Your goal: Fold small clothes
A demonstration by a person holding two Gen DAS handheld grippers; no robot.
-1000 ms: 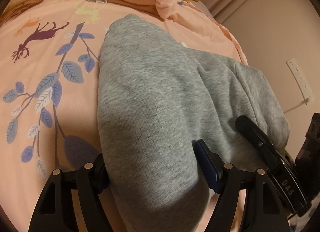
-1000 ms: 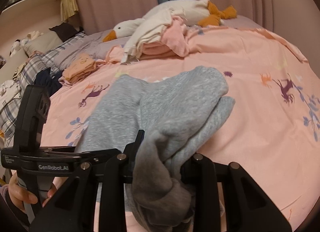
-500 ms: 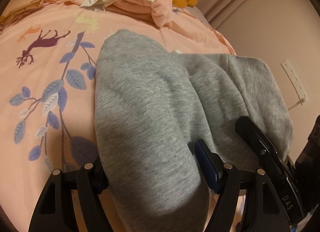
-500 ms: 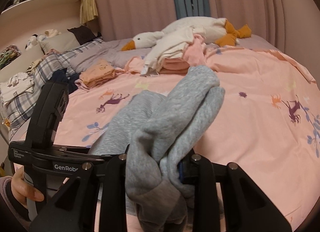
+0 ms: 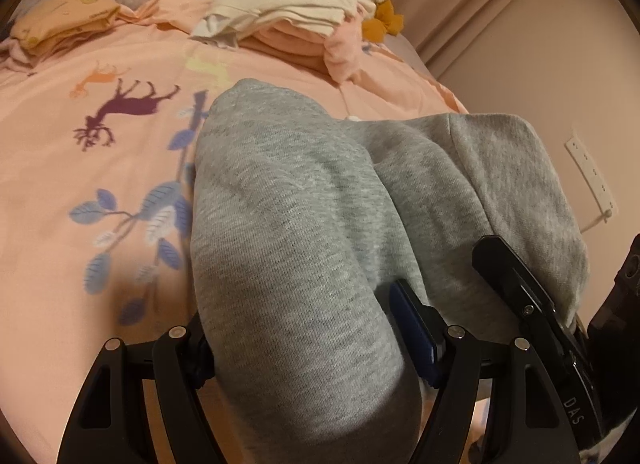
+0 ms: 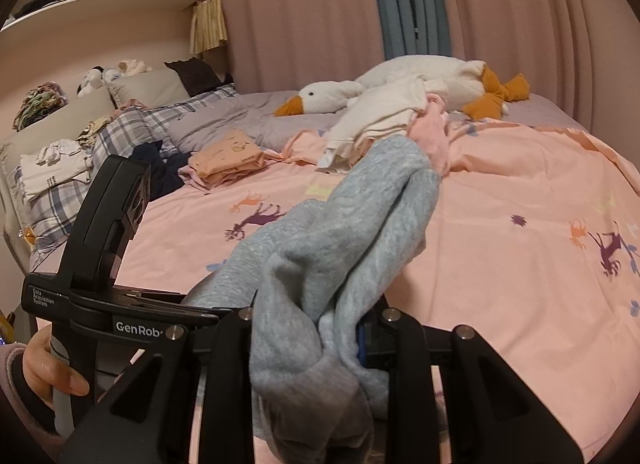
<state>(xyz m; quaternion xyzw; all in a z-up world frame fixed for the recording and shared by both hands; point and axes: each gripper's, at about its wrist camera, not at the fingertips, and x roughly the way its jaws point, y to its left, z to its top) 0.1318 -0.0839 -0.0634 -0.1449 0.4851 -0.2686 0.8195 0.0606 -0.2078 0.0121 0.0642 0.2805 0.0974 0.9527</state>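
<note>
Both grippers hold one grey garment (image 5: 304,224), which has come up off the pink bedspread (image 5: 80,192) over the last second. The left gripper (image 5: 316,344) stands with its jaws spread wide, yet a thick roll of the grey fabric fills the gap between them, so it is clamped on that bulk. The right gripper (image 6: 316,328) is pinched close on a bunched, thinner portion; its grip has tightened slightly and the fabric has gathered more tightly between the fingers.

Ahead of the left gripper the garment runs forward as two padded lobes, apparently doubled over. Ahead of the right gripper it rises higher than a second ago, with the far end lifted toward the stack of folded clothes (image 6: 376,120) beyond it. The left tool sits just left of the right gripper, held by a hand (image 6: 48,368).

Judgement: the garment is in carry, mid-fold; the next requirement is to lay it flat without losing the doubled layers.
</note>
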